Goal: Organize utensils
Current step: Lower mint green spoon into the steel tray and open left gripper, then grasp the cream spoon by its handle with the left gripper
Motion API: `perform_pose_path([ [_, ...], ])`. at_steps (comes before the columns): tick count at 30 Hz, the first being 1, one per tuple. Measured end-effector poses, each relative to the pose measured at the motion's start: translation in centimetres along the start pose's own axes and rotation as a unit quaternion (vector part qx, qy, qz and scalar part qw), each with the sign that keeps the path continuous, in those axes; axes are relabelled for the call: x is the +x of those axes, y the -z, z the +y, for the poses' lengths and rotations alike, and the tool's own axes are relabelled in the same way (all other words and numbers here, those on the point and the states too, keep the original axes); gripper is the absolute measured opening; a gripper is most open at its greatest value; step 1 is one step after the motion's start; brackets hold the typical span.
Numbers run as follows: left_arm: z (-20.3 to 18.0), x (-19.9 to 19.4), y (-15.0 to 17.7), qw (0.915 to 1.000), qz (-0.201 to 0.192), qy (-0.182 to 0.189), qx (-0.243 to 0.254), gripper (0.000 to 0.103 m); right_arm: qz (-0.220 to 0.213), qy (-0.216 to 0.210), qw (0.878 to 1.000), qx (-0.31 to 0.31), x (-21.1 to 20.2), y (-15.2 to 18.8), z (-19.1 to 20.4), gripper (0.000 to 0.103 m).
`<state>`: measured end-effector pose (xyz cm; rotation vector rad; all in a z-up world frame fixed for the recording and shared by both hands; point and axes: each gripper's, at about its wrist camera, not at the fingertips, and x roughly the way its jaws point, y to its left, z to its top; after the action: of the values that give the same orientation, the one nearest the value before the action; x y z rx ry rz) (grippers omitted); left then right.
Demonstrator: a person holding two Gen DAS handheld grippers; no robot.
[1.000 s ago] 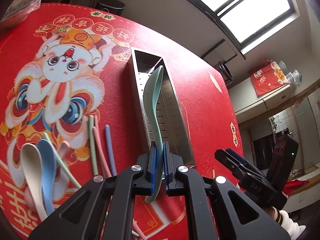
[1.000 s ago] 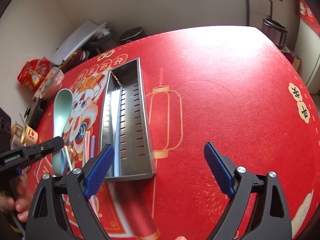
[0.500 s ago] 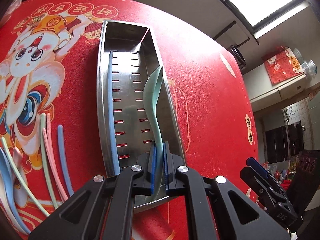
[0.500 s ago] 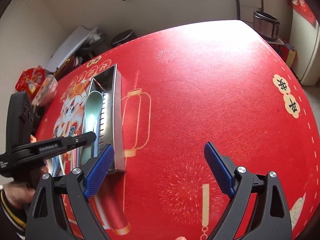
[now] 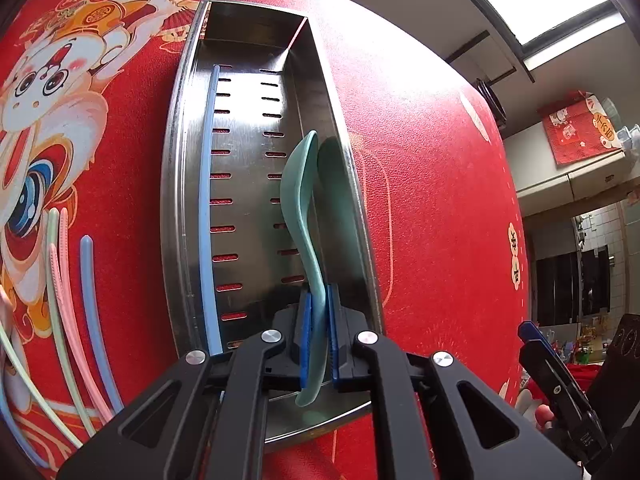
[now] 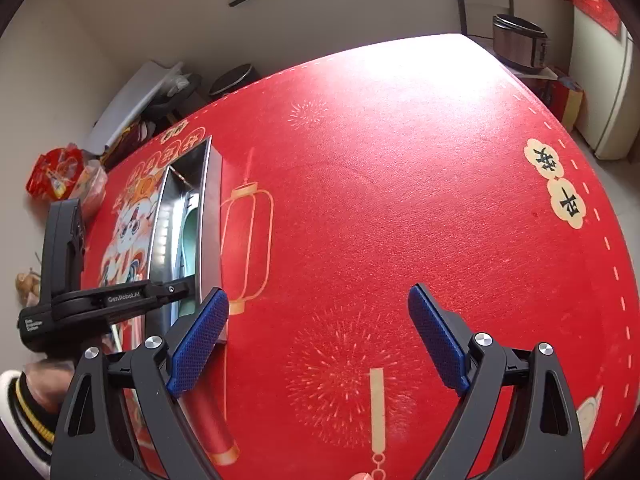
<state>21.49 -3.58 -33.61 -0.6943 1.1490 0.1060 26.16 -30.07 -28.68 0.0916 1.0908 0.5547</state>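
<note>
The left gripper (image 5: pixel 319 320) is closed on the handle of a pale green spoon (image 5: pixel 298 200), and the blue pads (image 5: pixel 306 320) press it from both sides. The spoon is inside the steel tray (image 5: pixel 176 184), along its right wall, with the bowl pointing toward the far end; I cannot tell if the bowl already touches the tray floor. The green shape beside the bowl looks to me like its reflection in the shiny wall. 1 blue chopstick (image 5: pixel 206 216) lies in the tray along the left wall, and more chopsticks (image 5: pixel 86 312), pink, green and blue, lie on the red tablecloth (image 5: pixel 420 160) just beside the tray. The right gripper (image 6: pixel 318 336) hangs over the bare cloth with its fingers wide apart and holds nothing. I think the spoon is light and stiff, maybe plastic or melamine, with a smooth surface that can slip or turn between flat pads. The narrow handle near its end seems the good place to hold, as it is done now. Because it is hard, a drop onto the steel can be noisy or chip it.
</note>
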Motion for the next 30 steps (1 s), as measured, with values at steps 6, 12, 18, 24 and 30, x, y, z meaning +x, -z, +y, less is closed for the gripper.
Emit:
perform_pose_path([
  [6, -0.3, -0.1, 0.0, 0.9998, 0.004, -0.006, 0.016, 0.014, 0.003, -0.004, 1.0, 0.002, 0.0, 0.1, 0.3, 0.088],
  [12, -0.8, -1.4, 0.0, 0.9993, -0.006, -0.004, 0.035, 0.022, -0.003, -0.01, 1.0, -0.002, -0.6, 0.4, 1.1, 0.088],
  [18, -0.9, -4.8, 0.7, 0.9975, -0.038, 0.001, 0.06, 0.035, -0.016, -0.019, 1.0, 0.004, -1.2, 1.0, 1.8, 0.088],
  [24, 1.3, -10.4, 2.8, 0.9912, -0.103, -0.003, 0.083, 0.043, -0.035, -0.028, 0.999, -0.006, -1.5, 2.1, 3.9, 0.088],
  [30, 7.7, -17.0, 4.8, 0.9817, -0.177, -0.047, 0.051, 0.043, -0.046, -0.048, 0.997, -0.025, -0.9, 2.9, 7.6, 0.088],
])
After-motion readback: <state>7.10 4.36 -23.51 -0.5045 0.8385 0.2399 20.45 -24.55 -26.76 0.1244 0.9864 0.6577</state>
